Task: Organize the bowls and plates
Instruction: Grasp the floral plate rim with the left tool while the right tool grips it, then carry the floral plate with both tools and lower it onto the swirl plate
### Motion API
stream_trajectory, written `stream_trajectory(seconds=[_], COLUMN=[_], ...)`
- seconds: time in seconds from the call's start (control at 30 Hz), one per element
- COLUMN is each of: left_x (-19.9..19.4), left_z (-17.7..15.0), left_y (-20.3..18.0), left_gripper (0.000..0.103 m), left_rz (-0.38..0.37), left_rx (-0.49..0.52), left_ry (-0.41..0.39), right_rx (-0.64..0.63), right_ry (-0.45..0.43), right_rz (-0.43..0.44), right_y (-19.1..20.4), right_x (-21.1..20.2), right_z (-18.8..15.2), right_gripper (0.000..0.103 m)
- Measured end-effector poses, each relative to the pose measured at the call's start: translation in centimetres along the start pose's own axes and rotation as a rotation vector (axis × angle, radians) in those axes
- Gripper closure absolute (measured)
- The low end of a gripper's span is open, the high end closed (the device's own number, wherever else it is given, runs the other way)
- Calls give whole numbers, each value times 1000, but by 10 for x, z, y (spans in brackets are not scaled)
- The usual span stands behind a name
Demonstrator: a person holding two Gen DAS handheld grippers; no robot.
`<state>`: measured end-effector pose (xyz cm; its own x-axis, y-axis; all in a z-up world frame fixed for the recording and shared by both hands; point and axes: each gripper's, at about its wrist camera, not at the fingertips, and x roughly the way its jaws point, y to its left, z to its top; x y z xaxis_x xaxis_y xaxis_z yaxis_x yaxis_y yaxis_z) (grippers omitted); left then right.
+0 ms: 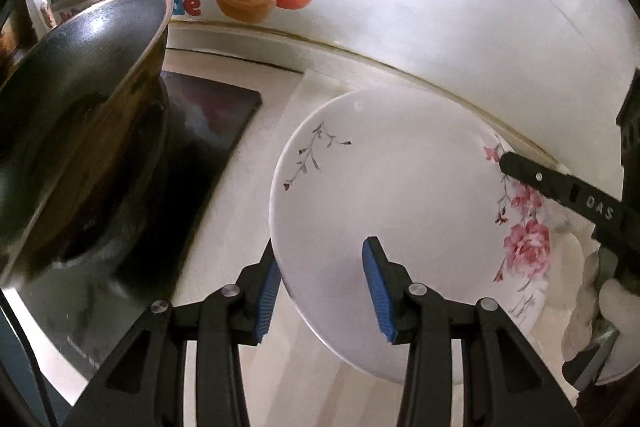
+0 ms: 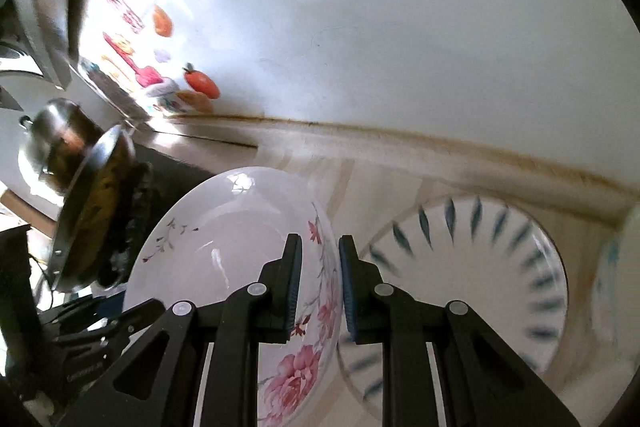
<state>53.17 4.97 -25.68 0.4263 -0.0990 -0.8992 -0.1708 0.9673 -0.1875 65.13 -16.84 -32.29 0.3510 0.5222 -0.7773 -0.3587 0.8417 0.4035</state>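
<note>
Right wrist: glossy round floral plate (image 2: 240,247) between ribbed jaws.

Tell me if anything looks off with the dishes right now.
The floral plate is tilted up off the counter, its rim between the right gripper fingers. The wok looks tilted too. No chips or spills visible.

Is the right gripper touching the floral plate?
Touching. In the right wrist view the right gripper has its jaws around the rim of the floral plate, pads against both sides; the left wrist view shows one finger on that rim.
</note>
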Motion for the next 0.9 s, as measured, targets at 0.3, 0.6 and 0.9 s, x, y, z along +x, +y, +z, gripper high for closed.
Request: stream_trajectory(seconds=[0.3, 0.6, 0.9], left_x=[-47, -41, -19], left_z=[-64, -124, -151], left_y=[-43, -65, -86], left_gripper=[65, 65, 65], left_rz=[-70, -82, -35], left_rx=[76, 112, 168], left_ry=[37, 153, 207], right_rx=[74, 144, 222], right_ry=[-14, 42, 99], right_rz=[16, 5, -3], right_y=[-23, -52, -86], right_x=[-102, -158, -161], right_z=[-94, -199, -271], right_gripper=[82, 82, 82])
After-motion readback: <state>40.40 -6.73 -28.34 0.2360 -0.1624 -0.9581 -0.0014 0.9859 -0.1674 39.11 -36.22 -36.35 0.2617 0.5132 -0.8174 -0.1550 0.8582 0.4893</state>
